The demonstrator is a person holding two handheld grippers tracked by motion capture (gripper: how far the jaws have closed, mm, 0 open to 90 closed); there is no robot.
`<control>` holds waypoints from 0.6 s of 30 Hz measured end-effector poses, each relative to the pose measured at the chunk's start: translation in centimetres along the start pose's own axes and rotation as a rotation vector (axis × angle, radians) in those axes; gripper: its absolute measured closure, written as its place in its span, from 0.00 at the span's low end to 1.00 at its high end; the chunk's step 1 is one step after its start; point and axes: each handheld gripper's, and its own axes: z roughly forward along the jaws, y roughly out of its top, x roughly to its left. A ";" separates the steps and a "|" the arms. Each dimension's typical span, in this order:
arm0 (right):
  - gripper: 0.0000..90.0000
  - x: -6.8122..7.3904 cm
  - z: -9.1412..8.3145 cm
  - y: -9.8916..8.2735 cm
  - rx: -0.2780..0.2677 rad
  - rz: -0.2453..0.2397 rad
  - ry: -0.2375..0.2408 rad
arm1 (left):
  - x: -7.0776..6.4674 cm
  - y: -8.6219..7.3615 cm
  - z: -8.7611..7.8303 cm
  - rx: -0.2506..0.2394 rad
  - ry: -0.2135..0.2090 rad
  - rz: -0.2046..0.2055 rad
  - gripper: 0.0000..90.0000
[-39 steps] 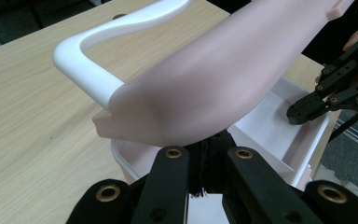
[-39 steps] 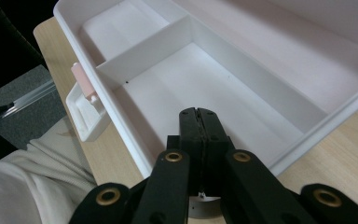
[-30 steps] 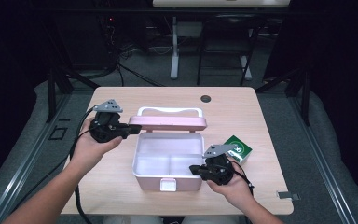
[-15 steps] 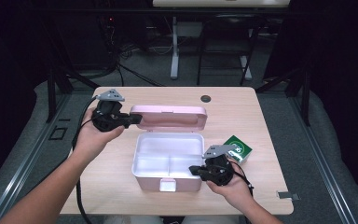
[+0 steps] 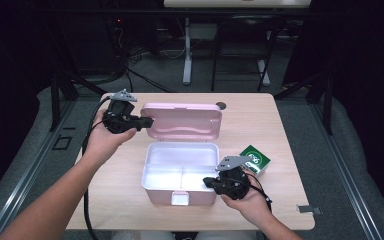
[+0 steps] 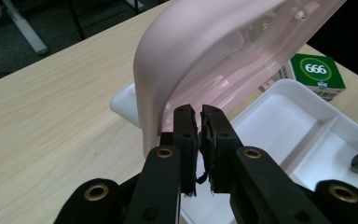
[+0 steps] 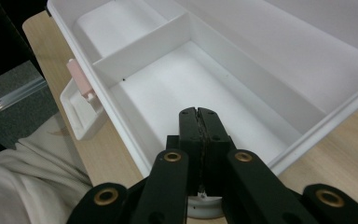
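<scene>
Left gripper (image 5: 147, 121) pinches left edge of pink lid (image 5: 182, 121), lid raised upright. Right gripper (image 5: 209, 181) closed on right near rim of white box (image 5: 180, 172), mid-tabletop (image 5: 115, 200), long axis left-right, latch nearward. Green carton (image 5: 255, 159) right.

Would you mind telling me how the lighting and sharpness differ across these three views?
High view: table evenly lit, surroundings nearly black. Left gripper view: pink lid soft and slightly blurred up close, green box legible. Right gripper view: white tray bright, almost washed out.

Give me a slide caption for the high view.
Left tongs lift the pink lid of the white box; right tongs steady its rim.
</scene>
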 end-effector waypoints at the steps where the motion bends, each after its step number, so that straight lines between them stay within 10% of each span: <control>1: 1.00 -0.1 0.0 0.0 0.002 0.000 0.003 | 0.2 0.1 0.1 0.001 0.005 -0.004 0.92; 18: 1.00 0.0 0.0 0.2 0.018 0.001 -0.003 | 1.4 0.1 0.6 0.015 0.034 -0.033 0.89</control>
